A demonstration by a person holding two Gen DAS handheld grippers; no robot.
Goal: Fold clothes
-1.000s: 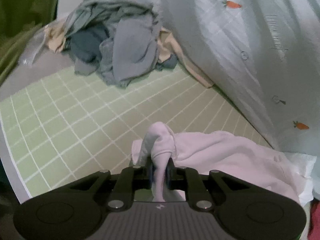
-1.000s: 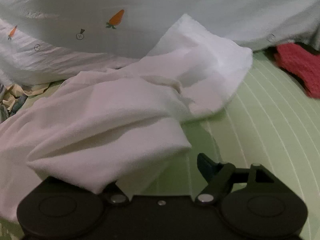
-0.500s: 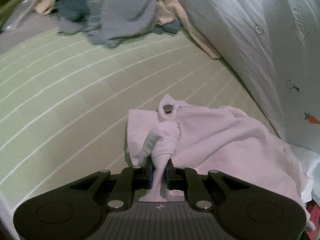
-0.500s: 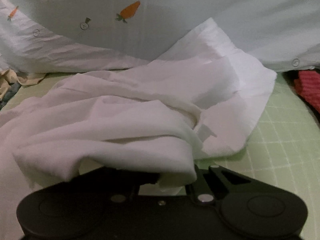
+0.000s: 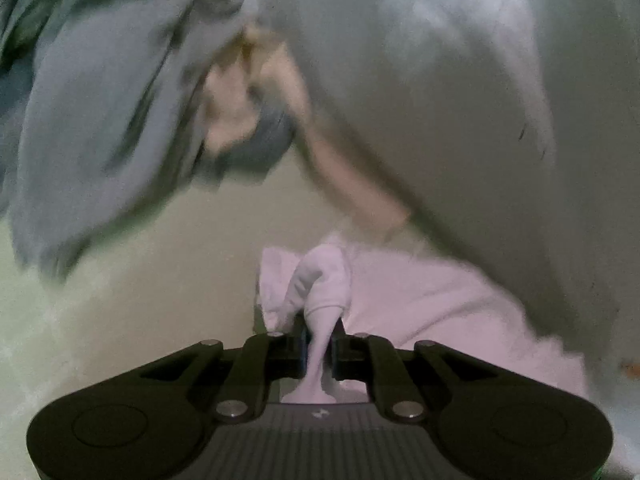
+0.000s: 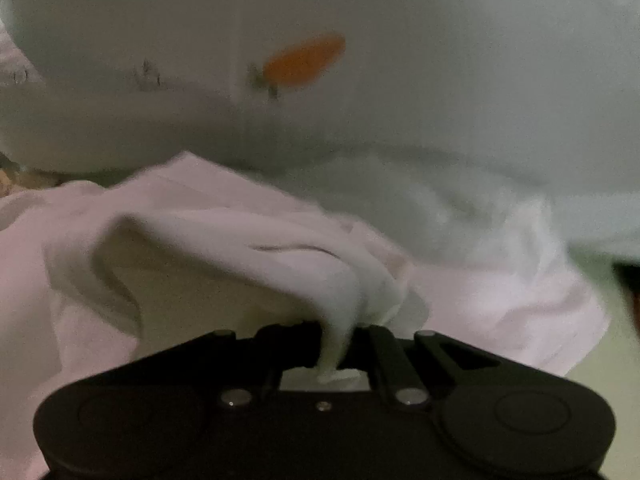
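Observation:
A white garment (image 5: 420, 304) lies crumpled on the green mat (image 5: 140, 312). My left gripper (image 5: 319, 344) is shut on a bunched corner of it, which sticks up between the fingers. In the right wrist view the same white garment (image 6: 224, 240) spreads in front of my right gripper (image 6: 338, 340), which is shut on a pinched fold of it. Both views are blurred by motion.
A pile of grey and blue clothes (image 5: 104, 92) with a beige piece (image 5: 236, 96) lies beyond the left gripper. A pale quilt with carrot prints (image 6: 304, 60) rises close behind the garment and fills the right of the left wrist view (image 5: 460, 92).
The right gripper, open a second ago, has closed on a fold of the white garment. The left gripper has carried its corner forward towards the clothes pile and the quilt.

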